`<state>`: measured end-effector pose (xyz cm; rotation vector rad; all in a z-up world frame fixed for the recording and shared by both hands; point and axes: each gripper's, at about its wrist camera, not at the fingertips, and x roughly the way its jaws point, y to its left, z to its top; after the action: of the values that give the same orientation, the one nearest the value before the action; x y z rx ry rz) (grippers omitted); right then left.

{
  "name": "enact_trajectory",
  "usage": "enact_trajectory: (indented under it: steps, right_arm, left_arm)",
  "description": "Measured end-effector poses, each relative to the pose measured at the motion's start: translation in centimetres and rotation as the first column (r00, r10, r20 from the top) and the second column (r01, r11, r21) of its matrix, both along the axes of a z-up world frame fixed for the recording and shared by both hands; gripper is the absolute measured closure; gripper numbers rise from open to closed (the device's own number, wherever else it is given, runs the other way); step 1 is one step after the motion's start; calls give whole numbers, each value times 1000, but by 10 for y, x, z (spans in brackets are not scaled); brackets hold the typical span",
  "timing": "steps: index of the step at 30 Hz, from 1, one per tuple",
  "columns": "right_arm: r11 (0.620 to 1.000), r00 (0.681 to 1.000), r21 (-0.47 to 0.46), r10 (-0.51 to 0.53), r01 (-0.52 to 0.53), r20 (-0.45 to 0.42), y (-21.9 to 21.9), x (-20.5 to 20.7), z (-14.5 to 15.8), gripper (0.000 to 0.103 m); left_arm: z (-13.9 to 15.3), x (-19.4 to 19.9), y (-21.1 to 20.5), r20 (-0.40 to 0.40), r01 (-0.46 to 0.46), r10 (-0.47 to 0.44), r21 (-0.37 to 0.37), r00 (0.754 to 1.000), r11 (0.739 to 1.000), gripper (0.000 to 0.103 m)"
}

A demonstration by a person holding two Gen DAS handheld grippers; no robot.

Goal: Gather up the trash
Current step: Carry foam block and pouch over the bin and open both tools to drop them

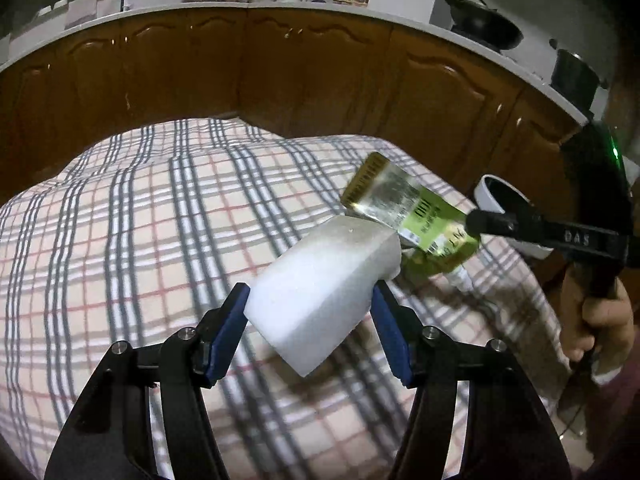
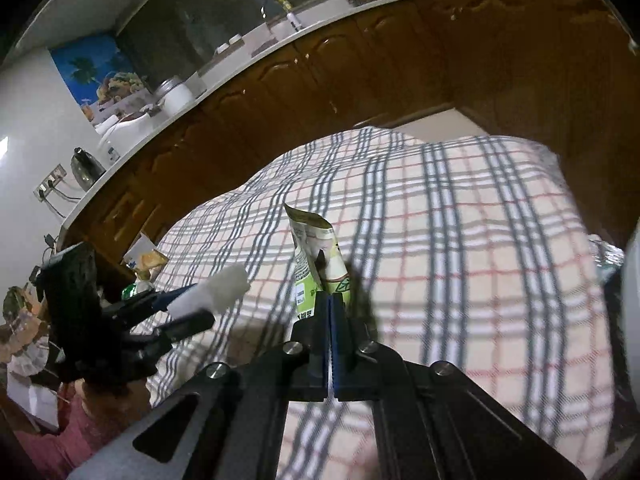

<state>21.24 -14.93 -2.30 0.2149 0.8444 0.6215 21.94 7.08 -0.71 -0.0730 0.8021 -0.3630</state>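
Observation:
My left gripper [image 1: 310, 294] is shut on a white foam block [image 1: 328, 288] and holds it above the plaid tablecloth [image 1: 160, 220]. The block also shows in the right wrist view [image 2: 218, 288] at the left, in the left gripper [image 2: 188, 312]. My right gripper [image 2: 330, 300] is shut on a green and gold snack wrapper [image 2: 316, 252], which sticks up from its closed fingers. In the left wrist view the wrapper [image 1: 404, 208] hangs just past the block, pinched by the right gripper [image 1: 474, 224] coming in from the right.
A white round bin [image 1: 504, 200] stands by the table's right edge, behind the right gripper. Brown kitchen cabinets [image 1: 280, 72] run behind the table under a white counter with pans [image 1: 484, 20]. A white tube [image 1: 460, 278] lies on the cloth under the wrapper.

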Motion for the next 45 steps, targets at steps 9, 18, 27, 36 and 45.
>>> enact_trajectory:
  steps: [9, 18, 27, 36, 45]
  right_arm:
    - [988, 988, 36, -152, 151, 31, -73, -30, 12, 103]
    - [957, 955, 65, -288, 284, 64, -140, -53, 25, 103]
    - [922, 919, 80, -386, 380, 82, -194, -65, 32, 103]
    - [884, 881, 79, -466, 460, 88, -236, -65, 35, 103]
    - [853, 851, 72, -521, 517, 66, -267, -56, 28, 103]
  left_arm:
    - [15, -2, -64, 17, 81, -80, -40, 997, 996, 42]
    - [31, -1, -136, 39, 181, -179, -43, 983, 983, 42]
    - [41, 8, -198, 46, 263, -262, -18, 964, 965, 42]
    - [50, 26, -254, 49, 316, -316, 15, 947, 949, 42]
    - [48, 46, -308, 31, 372, -375, 67, 927, 926, 42]
